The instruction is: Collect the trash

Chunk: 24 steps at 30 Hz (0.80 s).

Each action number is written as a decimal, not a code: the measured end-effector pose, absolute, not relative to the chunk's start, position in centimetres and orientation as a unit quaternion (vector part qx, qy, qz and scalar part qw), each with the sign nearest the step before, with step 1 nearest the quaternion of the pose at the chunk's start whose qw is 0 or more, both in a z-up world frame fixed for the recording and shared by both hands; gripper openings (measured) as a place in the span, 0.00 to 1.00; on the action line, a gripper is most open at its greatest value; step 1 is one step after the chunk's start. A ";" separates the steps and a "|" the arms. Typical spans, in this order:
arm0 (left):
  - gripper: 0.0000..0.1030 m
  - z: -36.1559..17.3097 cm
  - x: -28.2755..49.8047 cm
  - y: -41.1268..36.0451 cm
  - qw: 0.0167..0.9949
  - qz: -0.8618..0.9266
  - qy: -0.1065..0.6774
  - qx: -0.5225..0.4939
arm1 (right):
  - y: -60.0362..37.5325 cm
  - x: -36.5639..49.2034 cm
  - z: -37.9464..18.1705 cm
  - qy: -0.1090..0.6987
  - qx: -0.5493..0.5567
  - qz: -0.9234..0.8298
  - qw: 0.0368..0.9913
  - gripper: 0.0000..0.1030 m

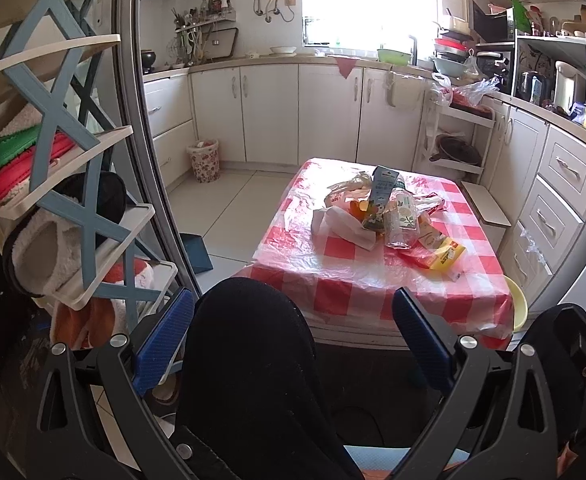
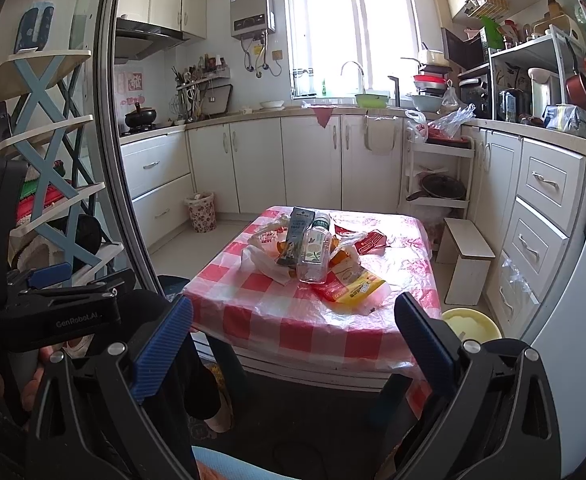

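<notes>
A pile of trash lies on a low table with a red-and-white checked cloth [image 1: 333, 280] [image 2: 277, 320]. The pile holds a clear plastic bottle [image 1: 403, 216] [image 2: 315, 252], a milk carton [image 1: 379, 200] [image 2: 295, 236], a white plastic bag [image 1: 341, 220] [image 2: 265, 260], a yellow-and-red wrapper [image 1: 439, 254] [image 2: 353, 286] and a red wrapper [image 2: 369, 242]. A floral trash bin [image 1: 204, 160] [image 2: 201, 212] stands by the far cabinets. My left gripper [image 1: 293, 336] is open and empty, short of the table, above a black-clad knee [image 1: 249, 360]. My right gripper [image 2: 293, 340] is open and empty at the table's near edge. The left gripper also shows in the right wrist view [image 2: 53, 308].
A blue-and-white shoe rack [image 1: 73, 184] [image 2: 49, 160] stands at the left behind a glass door frame [image 1: 149, 160]. A small white stool [image 1: 487, 208] [image 2: 467, 264] and a yellow basin [image 1: 519, 308] [image 2: 471, 324] sit right of the table. A blue dustpan [image 1: 197, 250] lies on the floor. Cabinets line the walls.
</notes>
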State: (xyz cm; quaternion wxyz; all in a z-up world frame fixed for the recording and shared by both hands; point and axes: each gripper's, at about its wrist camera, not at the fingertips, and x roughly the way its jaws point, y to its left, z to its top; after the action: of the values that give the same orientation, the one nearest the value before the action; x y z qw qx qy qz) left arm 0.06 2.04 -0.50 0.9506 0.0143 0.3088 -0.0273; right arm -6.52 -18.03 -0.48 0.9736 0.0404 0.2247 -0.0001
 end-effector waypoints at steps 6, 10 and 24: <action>0.93 -0.7 0.4 2.3 0.949 -0.028 0.315 0.008 | -18.0 -6.4 -0.7 0.231 0.041 0.002 0.972 0.94; 0.93 -0.7 0.4 2.3 0.948 -0.029 0.316 0.006 | -18.0 -6.4 -0.7 0.231 0.041 0.002 0.972 0.94; 0.93 -1.0 0.6 2.5 0.948 -0.027 0.318 0.000 | -17.8 -6.2 -1.0 0.236 0.043 0.005 0.971 0.94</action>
State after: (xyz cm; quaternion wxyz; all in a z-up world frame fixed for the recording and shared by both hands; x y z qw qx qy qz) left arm 0.58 2.52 -1.03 0.9476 0.0003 0.3183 -0.0272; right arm -6.22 -17.78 -0.98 0.9708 0.0429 0.2359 0.0050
